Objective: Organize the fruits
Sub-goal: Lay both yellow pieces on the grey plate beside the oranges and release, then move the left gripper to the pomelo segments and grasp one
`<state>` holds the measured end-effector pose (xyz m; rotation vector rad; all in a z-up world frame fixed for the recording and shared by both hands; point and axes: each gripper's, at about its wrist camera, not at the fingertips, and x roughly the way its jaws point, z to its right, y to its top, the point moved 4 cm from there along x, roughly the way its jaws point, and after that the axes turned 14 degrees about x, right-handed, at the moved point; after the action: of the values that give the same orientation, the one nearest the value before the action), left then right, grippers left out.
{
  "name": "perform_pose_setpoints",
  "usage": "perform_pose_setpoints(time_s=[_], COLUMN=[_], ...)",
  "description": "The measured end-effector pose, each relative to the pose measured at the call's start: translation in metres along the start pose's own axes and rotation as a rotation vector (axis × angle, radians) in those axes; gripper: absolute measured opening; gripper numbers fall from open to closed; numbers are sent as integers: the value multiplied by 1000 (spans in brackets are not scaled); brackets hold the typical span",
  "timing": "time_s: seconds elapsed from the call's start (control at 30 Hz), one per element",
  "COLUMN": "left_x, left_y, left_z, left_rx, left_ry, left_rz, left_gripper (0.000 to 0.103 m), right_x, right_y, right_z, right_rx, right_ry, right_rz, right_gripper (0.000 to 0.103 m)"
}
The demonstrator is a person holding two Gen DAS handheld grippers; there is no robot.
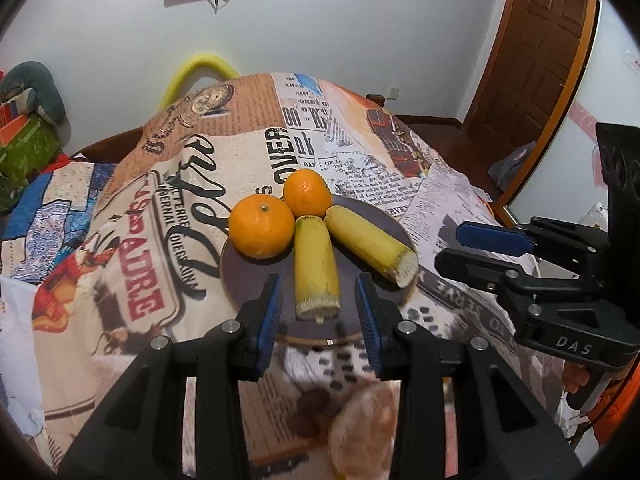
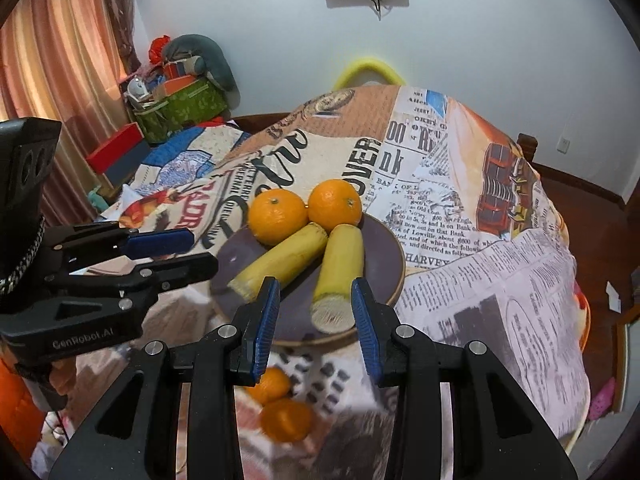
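Note:
A dark round plate [image 1: 256, 280] [image 2: 384, 252] on the printed tablecloth holds two oranges [image 1: 262, 226] [image 1: 307, 193] and two yellow sugarcane pieces [image 1: 316, 264] [image 1: 370, 240]. In the right wrist view the oranges [image 2: 278, 216] [image 2: 335, 205] lie behind the cane pieces [image 2: 284, 256] [image 2: 340, 272]. My left gripper [image 1: 318, 312] is open and empty, its fingers on either side of one cane piece's cut end. My right gripper [image 2: 314, 312] is open and empty over the plate's near edge; it also shows in the left wrist view [image 1: 472, 250]. The left gripper also shows in the right wrist view [image 2: 188, 252].
Two more oranges [image 2: 272, 386] [image 2: 286, 420] lie on the cloth below the right gripper. A blurred pale fruit [image 1: 366, 432] lies below the left gripper. Boxes and a green bag [image 2: 180, 108] stand at the far left. A wooden door [image 1: 532, 52] is at the right.

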<state>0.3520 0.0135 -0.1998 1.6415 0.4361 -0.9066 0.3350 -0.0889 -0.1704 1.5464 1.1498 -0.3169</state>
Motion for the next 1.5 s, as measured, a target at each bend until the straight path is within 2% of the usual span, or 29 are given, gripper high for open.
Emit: perform_pose_setpoints(time_s=[0.27,0.43,0.5,0.53,0.57,0.6,0.83,0.97,1.13,1.23,1.37,1.5], left_x=[-35,-48,-50,-49,-48,-47,-20,-2,8,8,4,-15], left_y=[-26,-52,-64,-71,-77,-83,-118,-129,-127,-126,-125,-124], left_z=[14,25,29,32,34,38,65,75,79,77,71,71], left_rx=[15,7,2,-3,-8,-12,-5,-18,-26,-23,-44,-33], left_ry=[17,9,11,11,9,5,-26,-45,-2,21,-13,-23], left_rz=[-6,-31,-48,-58,-66,-78,-191,-229,-181,-173,-180,-148], left_gripper=[37,39,47,57,62,63,63,63,63,54,51,50], right_x=[-33,-46,-51,-53,-54,-56,-64,-68,-71,-72,-73,-73], right_y=[-27,-49,-57,-63,-67,-70,-99,-109,-113,-115,-118,-117], right_z=[-13,-18,-19,-18,-17,-17,-9,-4,4,6,5,4], right_rx=[-10,-10,-6,0,7,13,38,53,84,92,87,89], right_ry=[-9,-15,-18,-17,-17,-17,-40,-44,-44,-46,-48,-42], right_rz=[25,27,24,20,17,16,3,-7,-9,-9,-10,-10], right_gripper=[35,41,42,42,44,46,49,50,50,50,50,50])
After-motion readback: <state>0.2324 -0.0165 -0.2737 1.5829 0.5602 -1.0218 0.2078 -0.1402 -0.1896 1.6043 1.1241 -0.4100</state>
